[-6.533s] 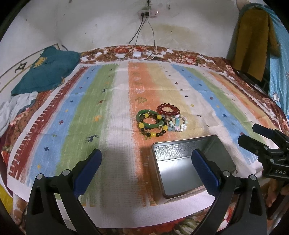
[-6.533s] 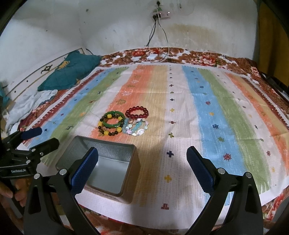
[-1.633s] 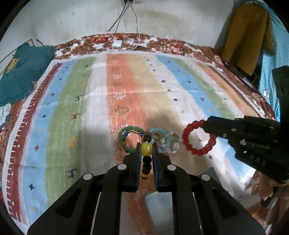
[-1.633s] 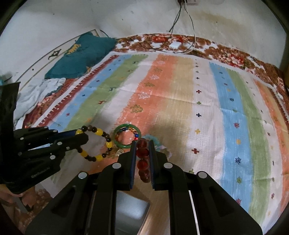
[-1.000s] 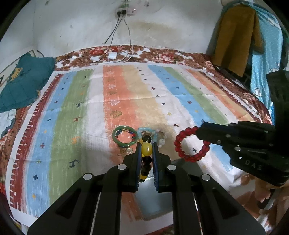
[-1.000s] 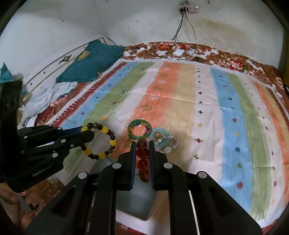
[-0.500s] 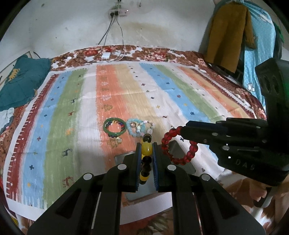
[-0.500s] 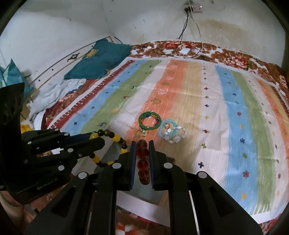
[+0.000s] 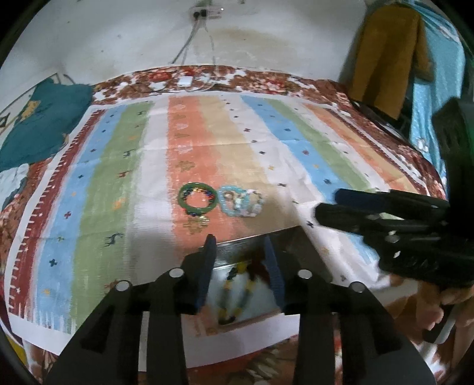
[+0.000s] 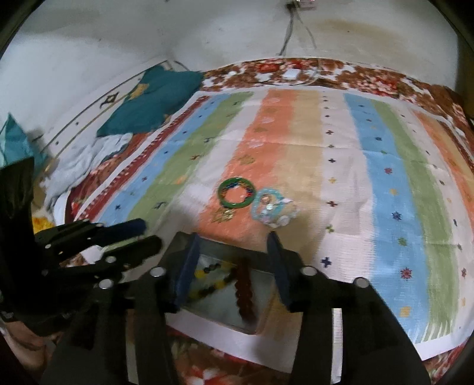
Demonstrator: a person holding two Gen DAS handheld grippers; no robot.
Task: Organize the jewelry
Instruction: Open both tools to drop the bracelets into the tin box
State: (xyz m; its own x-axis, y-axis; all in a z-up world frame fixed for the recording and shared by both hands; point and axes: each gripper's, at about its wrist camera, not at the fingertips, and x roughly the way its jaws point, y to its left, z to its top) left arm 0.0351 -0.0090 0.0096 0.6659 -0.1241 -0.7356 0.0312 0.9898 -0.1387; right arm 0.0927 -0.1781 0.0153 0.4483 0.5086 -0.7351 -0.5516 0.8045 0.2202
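A silver tin box (image 9: 293, 237) (image 10: 260, 319) sits at the near edge of the striped cloth. My left gripper (image 9: 239, 272) is open above it, and the yellow-and-dark bead bracelet (image 9: 234, 296) (image 10: 207, 281) is blurred inside the box. My right gripper (image 10: 232, 266) is open above the box, and the red bead bracelet (image 10: 244, 290) is blurred between its fingers over the box. A green bangle (image 9: 197, 199) (image 10: 237, 192) and a pale blue-and-shell bracelet (image 9: 240, 205) (image 10: 271, 208) lie on the cloth beyond the box.
The striped cloth (image 9: 89, 192) (image 10: 385, 192) covers a bed with a floral cover. A teal pillow (image 9: 38, 124) (image 10: 154, 97) lies at the far left. A wall socket with cables (image 9: 204, 13) is on the back wall. Clothes (image 9: 385, 56) hang at right.
Both grippers have opened over the tin box. The yellow-and-dark bracelet and the red bracelet have left the fingers and dropped toward the box.
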